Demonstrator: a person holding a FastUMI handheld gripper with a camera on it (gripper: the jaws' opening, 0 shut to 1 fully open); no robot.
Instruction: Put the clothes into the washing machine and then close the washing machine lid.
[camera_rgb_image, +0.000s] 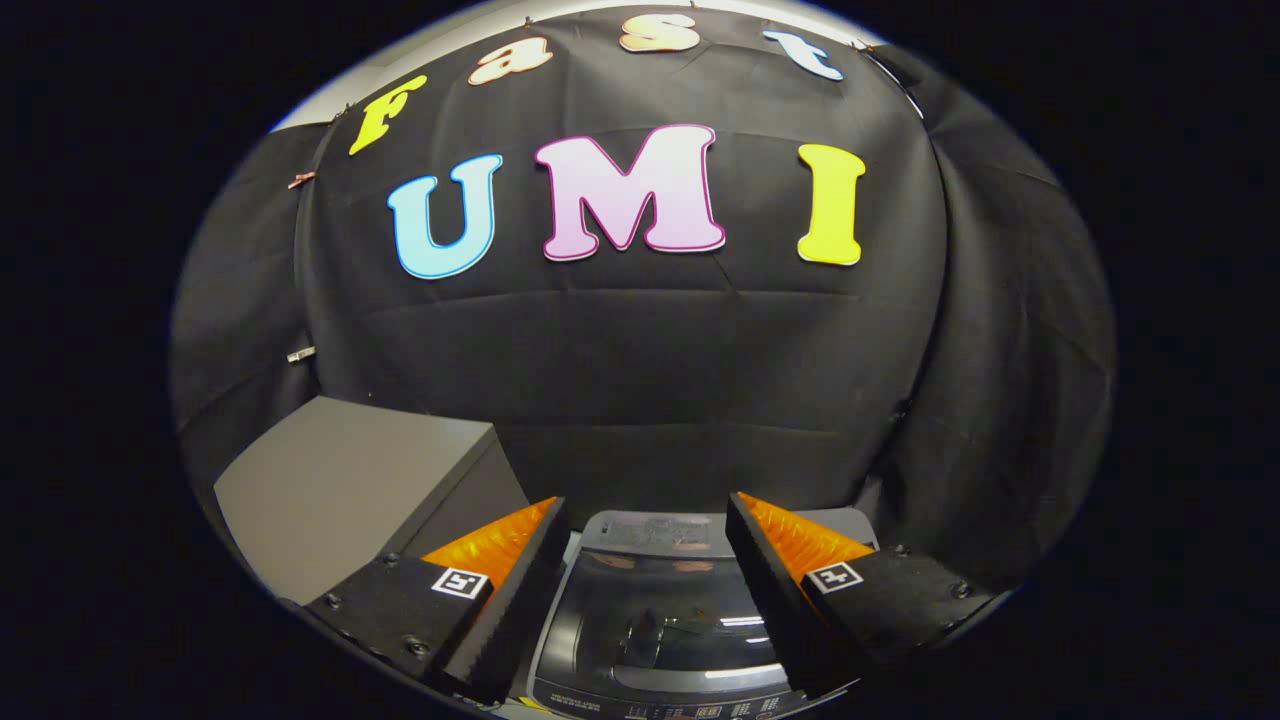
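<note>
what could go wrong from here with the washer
1. The gripper hangs open with nothing between its fingers, and the washing machine lid below looks shut; unless that glossy lid is lifted first, no clothes can go in.
2. The grey box stands close beside the washer; a sideways swing could knock it.
3. The lid's glare hides what lies under it, so judging the drum is hard.
</note>
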